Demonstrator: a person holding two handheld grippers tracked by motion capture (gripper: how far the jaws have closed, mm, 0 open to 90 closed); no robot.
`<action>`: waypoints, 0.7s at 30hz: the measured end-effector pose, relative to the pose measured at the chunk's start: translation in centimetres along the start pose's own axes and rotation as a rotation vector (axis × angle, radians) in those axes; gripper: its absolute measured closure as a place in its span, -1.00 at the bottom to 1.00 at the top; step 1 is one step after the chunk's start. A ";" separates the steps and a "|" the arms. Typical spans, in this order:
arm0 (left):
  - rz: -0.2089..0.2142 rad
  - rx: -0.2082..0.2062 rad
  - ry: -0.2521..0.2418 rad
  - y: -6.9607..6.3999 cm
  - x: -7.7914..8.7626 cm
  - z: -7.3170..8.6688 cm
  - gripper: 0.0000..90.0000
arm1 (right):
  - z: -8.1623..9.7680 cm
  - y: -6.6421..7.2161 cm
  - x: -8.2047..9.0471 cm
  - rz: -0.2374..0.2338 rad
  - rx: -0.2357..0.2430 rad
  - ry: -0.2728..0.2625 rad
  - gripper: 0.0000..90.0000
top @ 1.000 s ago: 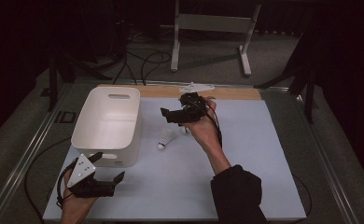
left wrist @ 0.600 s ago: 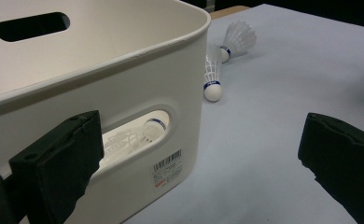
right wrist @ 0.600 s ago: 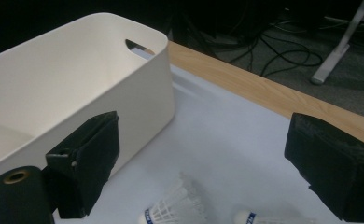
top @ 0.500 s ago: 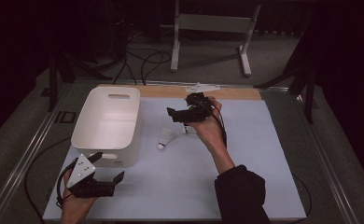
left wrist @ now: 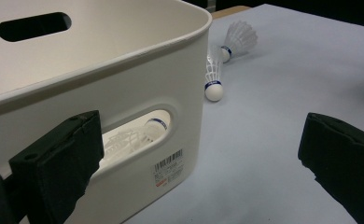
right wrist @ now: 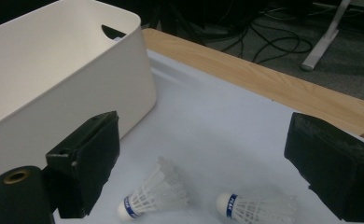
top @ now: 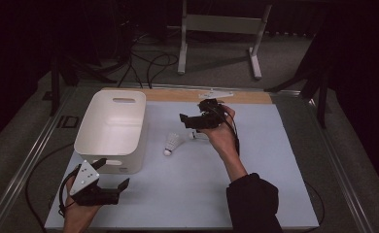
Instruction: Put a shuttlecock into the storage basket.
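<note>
2 shuttles on mat: 1 (right wrist: 154, 198) nearer bin (top: 111, 127), other (right wrist: 257, 207) just beside it, partly cut off at frame bottom. 1 more (left wrist: 140, 135) inside bin, glimpsed thru handle slot, mostly hidden. R gripper (top: 191, 119) above the pair, jaws wide, empty. L gripper (top: 111, 175) by bin's near corner, jaws apart, empty. Cables, stand legs on floor behind.

The white bin (left wrist: 124, 93) bears a barcode sticker (left wrist: 168, 167), print unreadable.

white bin (top: 111, 130) blocks left, open mat (top: 255, 160) right
</note>
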State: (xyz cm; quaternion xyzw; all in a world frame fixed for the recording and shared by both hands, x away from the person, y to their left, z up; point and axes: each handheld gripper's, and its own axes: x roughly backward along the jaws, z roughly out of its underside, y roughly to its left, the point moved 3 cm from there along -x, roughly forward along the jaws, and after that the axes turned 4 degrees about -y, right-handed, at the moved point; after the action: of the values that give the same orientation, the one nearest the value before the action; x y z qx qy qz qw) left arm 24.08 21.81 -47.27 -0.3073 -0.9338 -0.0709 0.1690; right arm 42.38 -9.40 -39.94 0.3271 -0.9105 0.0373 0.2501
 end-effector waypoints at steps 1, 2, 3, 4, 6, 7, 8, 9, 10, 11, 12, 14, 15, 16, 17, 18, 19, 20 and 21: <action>-0.001 0.000 -0.002 0.0 0.0 0.0 -0.98 | 0.1 -0.1 0.0 0.004 -0.002 0.003 -0.77; -0.001 0.000 -0.002 0.0 0.0 0.0 -0.98 | 0.1 -0.1 0.0 0.004 -0.002 0.003 -0.77; -0.001 -0.001 -0.001 0.0 0.0 0.0 -0.98 | 0.3 -0.2 0.0 0.007 -0.002 0.005 -0.77; 0.001 -0.002 0.001 0.0 0.0 0.0 -0.98 | 0.5 -0.4 0.0 0.010 -0.005 0.011 -0.77; 0.000 0.000 0.000 0.0 0.0 0.0 -0.98 | 0.7 -0.6 -0.1 0.013 -0.010 0.012 -0.77; 0.000 -0.001 0.000 0.0 0.0 0.0 -0.98 | 0.7 -0.6 -0.1 0.014 -0.011 0.011 -0.77; 0.001 0.000 0.000 0.0 0.0 0.0 -0.98 | 0.8 -0.7 -0.1 0.015 -0.010 0.011 -0.77; 0.001 -0.001 0.001 0.0 0.0 0.0 -0.98 | 0.9 -0.8 -0.1 0.018 -0.013 0.010 -0.77; 0.000 -0.001 0.001 0.0 0.0 0.0 -0.98 | 1.0 -0.8 -0.1 0.018 -0.016 0.011 -0.77; 0.000 -0.002 0.002 0.0 0.0 0.0 -0.98 | 1.1 -0.9 -0.2 0.022 -0.021 0.013 -0.77; 0.000 -0.002 0.002 0.0 0.0 0.0 -0.98 | 1.2 -0.9 -0.2 0.023 -0.019 0.015 -0.77; 0.000 -0.002 0.002 0.0 0.0 0.0 -0.98 | 1.4 -1.1 -0.3 0.024 -0.024 0.021 -0.77; 0.001 -0.002 0.002 0.0 0.0 0.0 -0.98 | 1.5 -1.1 -0.3 0.026 -0.025 0.021 -0.77; 0.000 -0.001 0.000 0.0 0.0 0.0 -0.98 | 1.5 -1.2 -0.3 0.027 -0.025 0.022 -0.77; 0.000 -0.001 -0.001 0.0 0.0 0.0 -0.98 | 1.6 -1.2 -0.3 0.032 -0.030 0.028 -0.77; 0.000 -0.001 0.000 0.0 0.0 0.0 -0.98 | 1.7 -1.3 -0.4 0.031 -0.028 0.027 -0.77; 0.000 -0.001 0.000 0.0 0.0 0.0 -0.98 | 1.7 -1.4 -0.4 0.034 -0.023 0.028 -0.77; 0.000 -0.001 -0.001 0.0 0.0 0.0 -0.98 | 1.8 -1.4 -0.4 0.035 -0.026 0.030 -0.77; 0.000 -0.001 -0.001 0.0 0.0 0.0 -0.98 | 1.9 -1.5 -0.3 0.038 -0.023 0.030 -0.77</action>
State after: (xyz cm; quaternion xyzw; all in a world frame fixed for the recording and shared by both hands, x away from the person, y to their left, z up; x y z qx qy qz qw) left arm 24.08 21.85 -47.28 -0.3073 -0.9338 -0.0712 0.1686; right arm 42.74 -10.83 -41.90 0.3065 -0.9130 0.0364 0.2667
